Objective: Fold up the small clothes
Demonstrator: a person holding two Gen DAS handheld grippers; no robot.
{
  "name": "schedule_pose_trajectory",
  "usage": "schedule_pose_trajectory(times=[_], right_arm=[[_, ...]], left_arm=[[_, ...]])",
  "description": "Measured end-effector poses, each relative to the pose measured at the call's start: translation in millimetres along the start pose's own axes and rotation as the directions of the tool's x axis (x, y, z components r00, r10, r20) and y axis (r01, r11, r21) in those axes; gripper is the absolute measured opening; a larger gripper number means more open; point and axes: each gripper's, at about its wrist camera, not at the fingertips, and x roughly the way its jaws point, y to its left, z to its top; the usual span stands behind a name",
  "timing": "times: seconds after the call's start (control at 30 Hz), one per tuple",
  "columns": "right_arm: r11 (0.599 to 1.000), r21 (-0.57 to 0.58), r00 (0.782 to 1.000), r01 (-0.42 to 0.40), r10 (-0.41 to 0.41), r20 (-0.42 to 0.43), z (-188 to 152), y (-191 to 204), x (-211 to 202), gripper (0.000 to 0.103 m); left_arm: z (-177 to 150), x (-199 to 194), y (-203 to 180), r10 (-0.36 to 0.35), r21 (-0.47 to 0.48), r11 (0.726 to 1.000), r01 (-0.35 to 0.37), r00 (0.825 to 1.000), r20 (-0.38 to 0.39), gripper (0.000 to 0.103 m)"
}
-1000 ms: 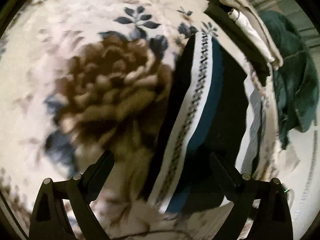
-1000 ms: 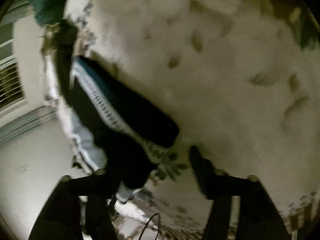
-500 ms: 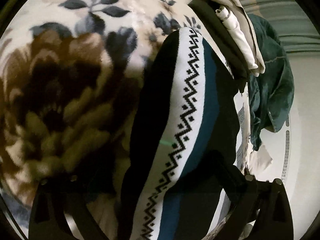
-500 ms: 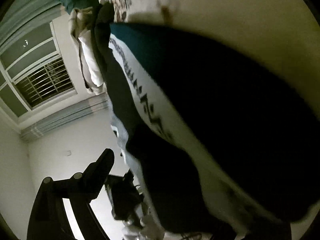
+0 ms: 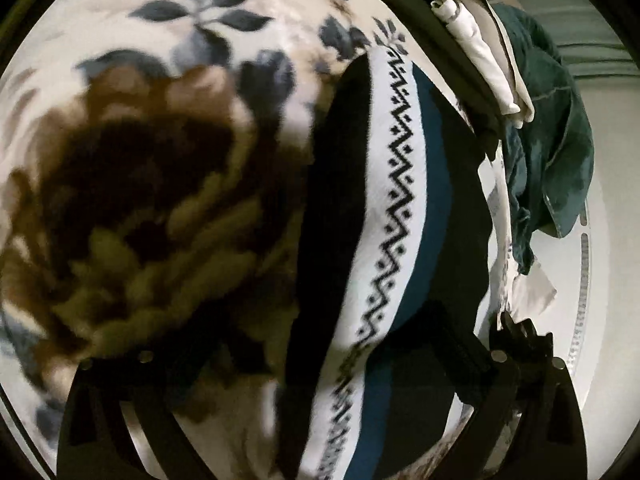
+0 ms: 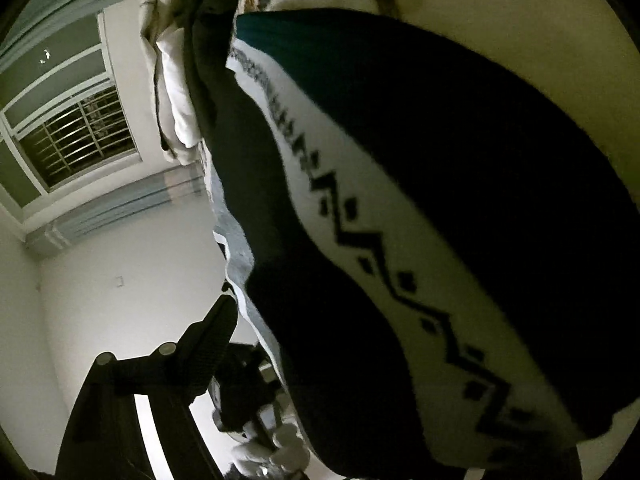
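Note:
A small folded garment [image 5: 400, 208], black with a white zigzag band and a teal stripe, lies on a floral blanket [image 5: 140, 160]. It reaches down between the fingers of my left gripper [image 5: 324, 364], which stand wide apart; the right finger [image 5: 460, 344] lies over the dark cloth. In the right wrist view the same garment [image 6: 400, 240] fills most of the frame. Of my right gripper only the left finger [image 6: 212, 340] shows, beside the garment's edge; the other finger is hidden behind the cloth.
A stack of folded clothes, cream and black [image 5: 472, 28], lies beyond the garment, with a dark green garment [image 5: 556, 140] hanging at the blanket's edge. The right wrist view shows a barred window [image 6: 76, 136] and white walls [image 6: 132, 272].
Both grippers have moved in close to the patterned garment, which was farther off a second ago. It now lies between the left gripper's fingers and fills the right wrist view.

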Motion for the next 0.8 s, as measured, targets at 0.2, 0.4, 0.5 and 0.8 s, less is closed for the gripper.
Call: schedule_pose_trajectory(times=[0.2,0.4,0.5,0.8], right_arm=[[1.000,0.013,1.000,-0.011,0.011,0.011,-1,4,16,0.085],[0.999,0.008,0.998,0.035,-0.035,0.060,-3,20,24,0.038],[0.998,-0.029,0.995,0.054,-0.051,0.080,-9,39,17,0.034],[0.989,-0.135,0.988,0.057,-0.036,0.152,-8,152,-25,0.033]], left_arm=[[6,11,-25,-0.083,0.012,0.997,0.083,0.996,0.032,0.103],[5,20,-53,-0.132,0.058,0.990,0.128,0.989,0.068,0.049],[7,5,-61,-0.164,0.056,0.986,0.159,0.981,0.105,0.036],[56,-54,-124,-0.222,0.134,0.970,0.204,0.966,0.134,0.029]])
